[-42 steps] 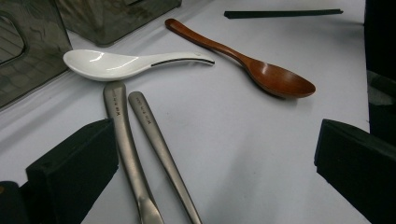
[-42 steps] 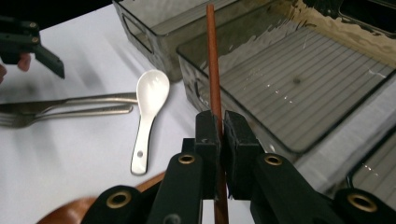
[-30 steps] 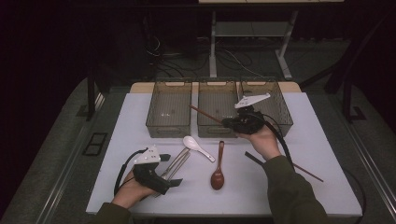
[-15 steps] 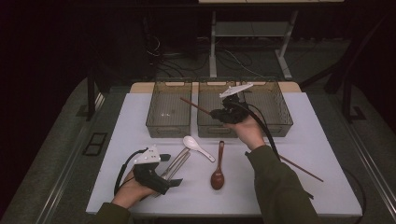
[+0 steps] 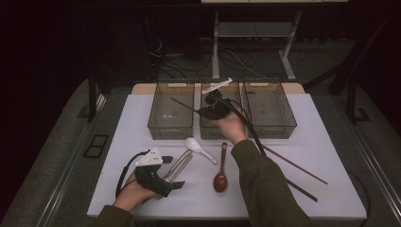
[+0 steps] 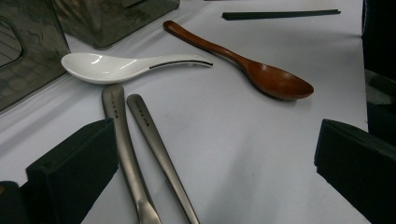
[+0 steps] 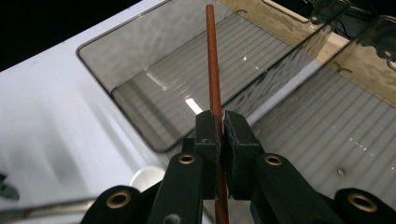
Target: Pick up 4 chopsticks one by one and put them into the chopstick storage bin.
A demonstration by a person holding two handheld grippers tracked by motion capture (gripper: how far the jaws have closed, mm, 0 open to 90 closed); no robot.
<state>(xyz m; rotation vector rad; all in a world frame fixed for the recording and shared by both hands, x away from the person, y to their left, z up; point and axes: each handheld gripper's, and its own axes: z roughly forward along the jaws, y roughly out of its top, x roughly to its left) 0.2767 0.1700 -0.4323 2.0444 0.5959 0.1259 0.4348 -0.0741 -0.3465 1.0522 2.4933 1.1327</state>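
Overhead, right gripper (image 7: 220,133) pinches a brown chopstick (image 7: 212,60) above bins (image 5: 171,109); left gripper (image 6: 219,154) gapes over spoons (image 6: 135,67).

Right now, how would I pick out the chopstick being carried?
Find the three clear bins at the table's far edge. Over the middle one, the right hand-held gripper is shut on a reddish-brown chopstick that slants toward the left bin. It is the one chopstick in the air; the others lie flat.
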